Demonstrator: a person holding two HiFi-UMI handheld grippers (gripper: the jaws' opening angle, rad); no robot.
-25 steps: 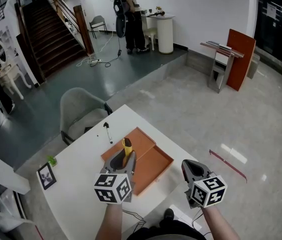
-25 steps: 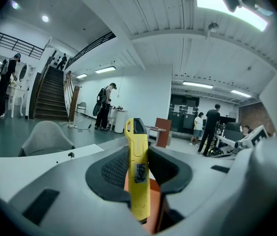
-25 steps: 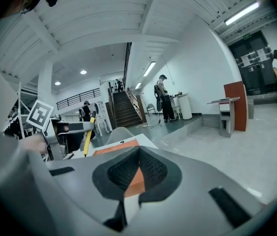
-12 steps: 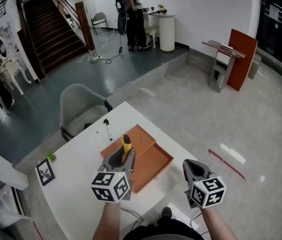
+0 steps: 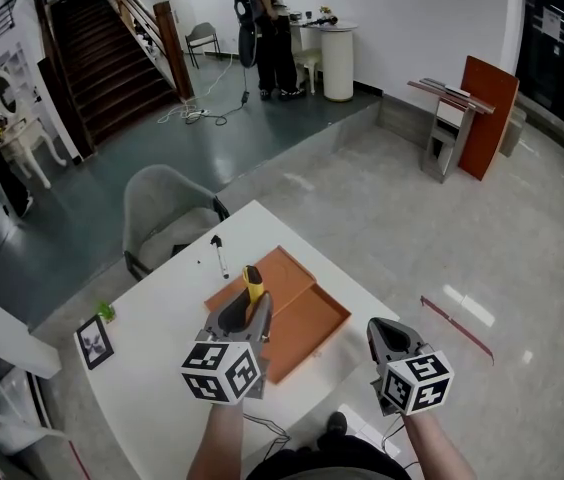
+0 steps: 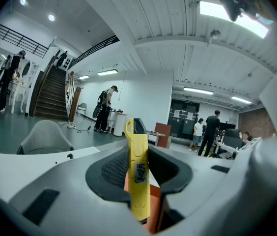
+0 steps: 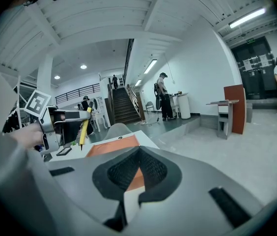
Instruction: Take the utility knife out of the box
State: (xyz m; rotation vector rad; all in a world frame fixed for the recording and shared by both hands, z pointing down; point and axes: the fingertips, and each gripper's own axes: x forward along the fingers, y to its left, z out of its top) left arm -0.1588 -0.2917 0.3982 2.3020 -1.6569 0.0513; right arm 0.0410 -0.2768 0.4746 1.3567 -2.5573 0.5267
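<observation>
My left gripper [image 5: 251,309] hangs above the near edge of the open orange box [image 5: 305,324] on the white table [image 5: 162,358]. It is shut on the yellow utility knife [image 5: 253,284], which stands upright between the jaws and clear of the box. In the left gripper view the knife [image 6: 137,176] is clamped between the black pads, its tip above them. My right gripper [image 5: 375,326] hovers off the table's right edge, shut and empty. Its own view shows its pads [image 7: 128,170] meeting at the tips, with the box [image 7: 110,147] and the knife [image 7: 83,129] to the left.
A black pen [image 5: 220,258] lies on the table beyond the box. A small picture frame [image 5: 94,345] and a green sprig [image 5: 106,313] sit at the table's left corner. A grey chair [image 5: 167,218] stands behind the table. People stand far back by a white counter [image 5: 339,60].
</observation>
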